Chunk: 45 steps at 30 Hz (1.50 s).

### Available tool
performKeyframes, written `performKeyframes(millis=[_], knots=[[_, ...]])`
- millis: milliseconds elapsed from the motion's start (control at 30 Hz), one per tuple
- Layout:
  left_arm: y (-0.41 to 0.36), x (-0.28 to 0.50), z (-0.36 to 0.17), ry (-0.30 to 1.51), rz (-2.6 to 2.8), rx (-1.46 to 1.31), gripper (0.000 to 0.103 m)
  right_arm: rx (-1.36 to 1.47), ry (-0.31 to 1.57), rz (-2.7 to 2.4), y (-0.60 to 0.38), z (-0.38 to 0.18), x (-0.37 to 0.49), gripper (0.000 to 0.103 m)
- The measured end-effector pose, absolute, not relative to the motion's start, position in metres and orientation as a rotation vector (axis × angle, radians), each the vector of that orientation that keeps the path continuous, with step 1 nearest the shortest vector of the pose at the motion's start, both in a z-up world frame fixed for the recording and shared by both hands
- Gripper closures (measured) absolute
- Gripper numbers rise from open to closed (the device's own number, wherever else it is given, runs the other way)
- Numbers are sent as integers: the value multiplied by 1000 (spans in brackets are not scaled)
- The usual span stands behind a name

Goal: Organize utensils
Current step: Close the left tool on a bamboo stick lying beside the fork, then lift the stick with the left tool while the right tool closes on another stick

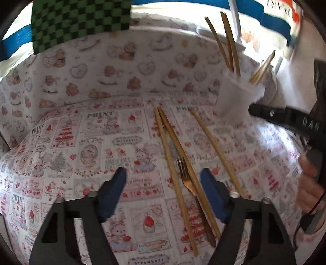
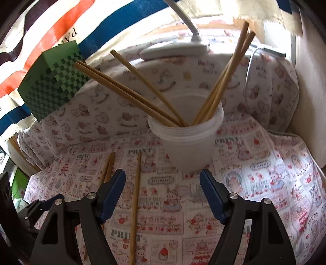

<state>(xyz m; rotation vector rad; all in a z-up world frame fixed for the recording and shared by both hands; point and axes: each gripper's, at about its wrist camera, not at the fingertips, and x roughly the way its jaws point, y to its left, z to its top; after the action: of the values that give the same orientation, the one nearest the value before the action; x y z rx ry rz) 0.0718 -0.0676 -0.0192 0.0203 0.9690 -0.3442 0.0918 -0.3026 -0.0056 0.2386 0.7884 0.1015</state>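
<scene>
While the green checkered box (image 1: 80, 19) is sitting far beyond the left gripper (image 1: 163, 183) and off to its left, apparently only a marker and no part of the job, that gripper is angling down over the patterned cloth on the tabletop (image 1: 81, 142) with its jaws standing apart and nothing pressed between the blue pads. Lying between and just ahead of those jaws are the loose utensils still waiting to be sorted: a pair of bamboo chopsticks (image 1: 173, 155) crossing over a copper fork (image 1: 186, 179), with a single chopstick (image 1: 216, 150) resting a little to the gripper's right. That gripper is likely lining up here because this bundle is the nearest thing to collect. Further ahead and to its right, the translucent cup (image 1: 234, 99) is standing upright and already holding several chopsticks, which are leaning outward against its rim since they are taller than the cup. The right gripper (image 2: 163, 183) is facing that cup (image 2: 187, 140) directly, jaws wide and empty, probably ready to steady it; the single chopstick (image 2: 135, 195) is lying just inside its left finger.
</scene>
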Motion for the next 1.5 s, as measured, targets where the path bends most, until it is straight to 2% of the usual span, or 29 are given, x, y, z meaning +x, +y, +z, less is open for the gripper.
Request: performKeyframes(millis=[133,200,267,633,700,733,933,1067,1233,1367,1500], knots=[[-74,74,-31,1068,-367,34,62,201,809,80,-298,-6,91,26],[-77,72,-33,1102,-384,31,65,187,812,74,-295,-6,90,26],[-82,69,-33,1112,-337,87,72,181,818,72,-294,-7,90,26],[-92,54,-34,1103,-270,155,74,148,831,45,-290,-11,93,26],[-91,57,-33,1102,-294,141,85,141,836,41,-288,-13,94,26],[-90,59,-34,1100,-315,132,96,141,839,42,-287,-13,94,26],[-71,71,-24,1064,-320,14,98,138,867,70,-282,-18,94,26],[-57,56,12,859,-359,-60,98,125,865,88,-277,-17,91,26],[-52,25,50,615,-330,-8,98,125,883,107,-275,-16,89,26],[-37,22,62,532,-311,-59,98,138,912,139,-275,-19,89,27],[-25,19,68,474,-255,-83,98,141,972,223,-265,-26,90,33]])
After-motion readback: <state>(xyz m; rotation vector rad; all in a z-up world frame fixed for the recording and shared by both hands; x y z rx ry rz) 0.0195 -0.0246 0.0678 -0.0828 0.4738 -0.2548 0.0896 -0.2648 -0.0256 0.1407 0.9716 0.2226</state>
